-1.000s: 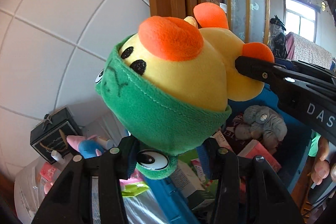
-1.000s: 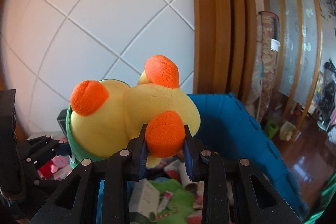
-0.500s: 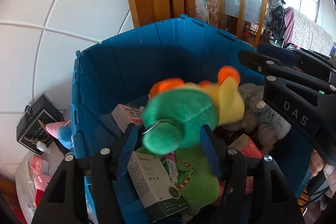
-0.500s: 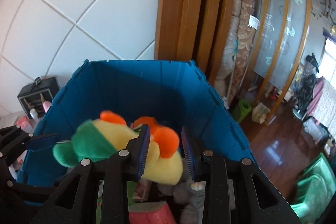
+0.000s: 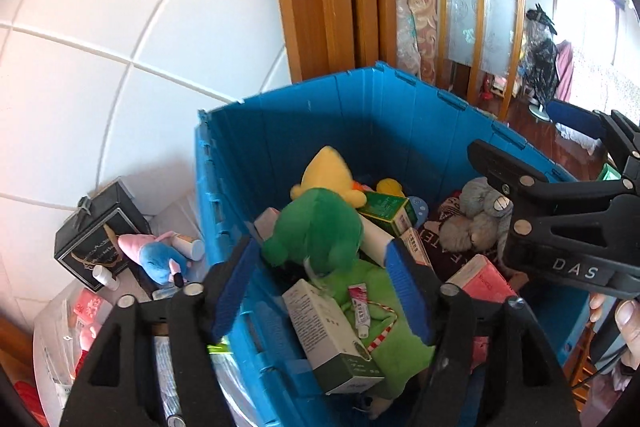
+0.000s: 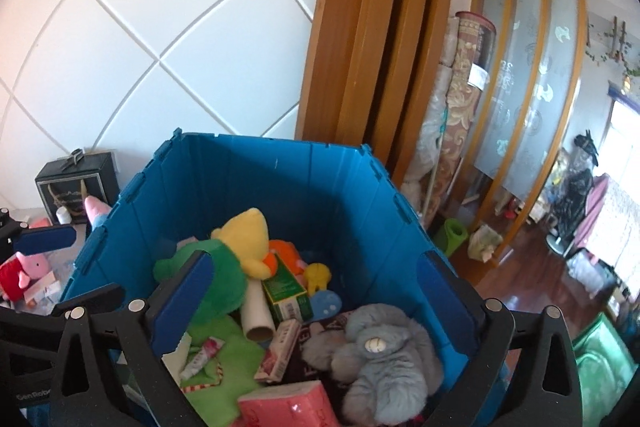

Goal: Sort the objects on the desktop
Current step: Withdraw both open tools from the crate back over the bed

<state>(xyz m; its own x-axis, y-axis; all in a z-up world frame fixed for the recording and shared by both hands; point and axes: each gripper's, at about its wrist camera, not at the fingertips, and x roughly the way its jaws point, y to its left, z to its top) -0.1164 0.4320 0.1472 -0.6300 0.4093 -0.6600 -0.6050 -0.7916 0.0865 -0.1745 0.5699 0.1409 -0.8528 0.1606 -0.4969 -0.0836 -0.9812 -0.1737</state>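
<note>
Inside the bin (image 6: pixel 256 183), at 10 o'clock, the duck (image 6: pixel 240 247) lies dropped; both tools (image 5: pixel 324 291) (image 6: pixel 316 291) gape, empty; next, fetch another worktop toy.

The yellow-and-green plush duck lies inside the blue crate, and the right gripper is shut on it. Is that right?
Not quite. The plush duck does lie inside the blue crate, but the right gripper is open, its fingers spread wide with nothing between them, as the right wrist view shows.
</note>
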